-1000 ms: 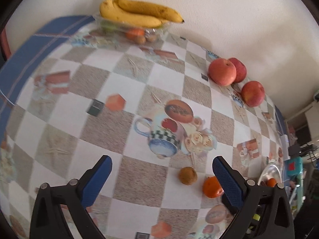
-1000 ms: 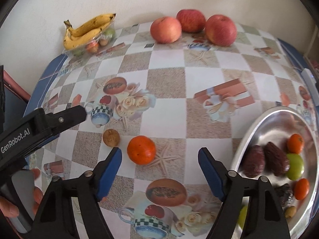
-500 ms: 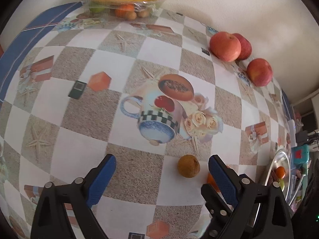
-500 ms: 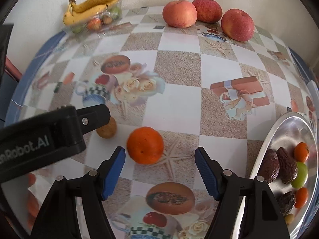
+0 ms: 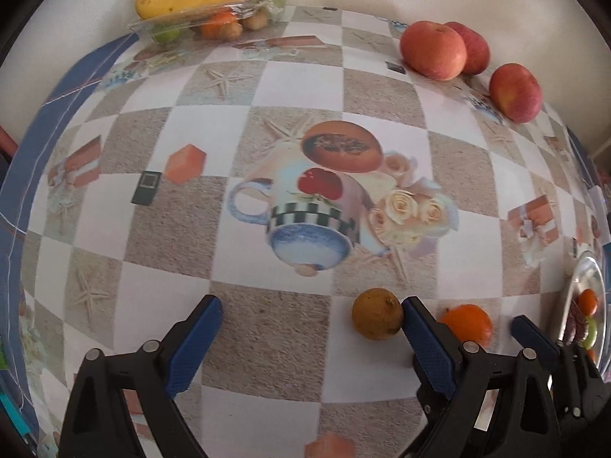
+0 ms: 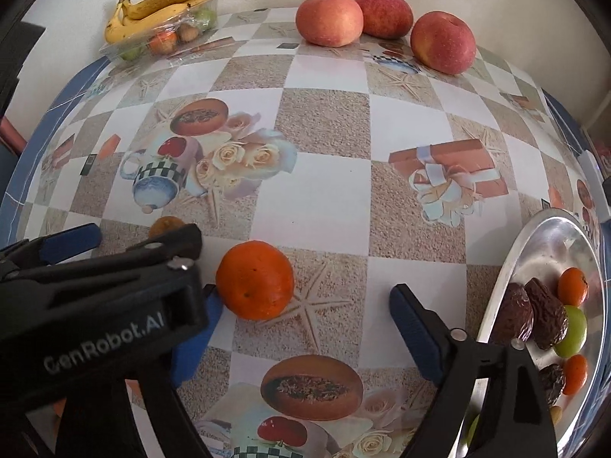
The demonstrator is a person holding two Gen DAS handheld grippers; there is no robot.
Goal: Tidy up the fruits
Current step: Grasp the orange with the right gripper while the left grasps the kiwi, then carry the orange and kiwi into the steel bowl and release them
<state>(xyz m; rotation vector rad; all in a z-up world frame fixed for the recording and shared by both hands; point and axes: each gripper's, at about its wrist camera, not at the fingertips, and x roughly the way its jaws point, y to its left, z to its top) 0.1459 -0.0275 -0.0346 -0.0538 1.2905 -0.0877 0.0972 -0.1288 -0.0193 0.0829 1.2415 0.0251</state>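
Observation:
A small brown fruit (image 5: 377, 318) lies on the patterned tablecloth just inside the right finger of my open left gripper (image 5: 311, 324). An orange (image 6: 255, 279) sits between the fingers of my open right gripper (image 6: 305, 316), close to its left finger. In the left wrist view the orange (image 5: 466, 324) shows beyond my left gripper's right finger. In the right wrist view the left gripper (image 6: 126, 236) crosses the lower left and partly hides the brown fruit (image 6: 166, 225). Neither gripper holds anything.
Three apples (image 6: 330, 19) rest by the far wall. A clear tray (image 6: 114, 51) at the back left holds bananas (image 6: 160, 7) and small fruits. A silver plate (image 6: 534, 236) at the right carries dates, small oranges and a green fruit.
Both grippers have moved forward and lower over the table. The brown fruit now sits at the left gripper's right finger, and the orange now lies between the right gripper's fingers.

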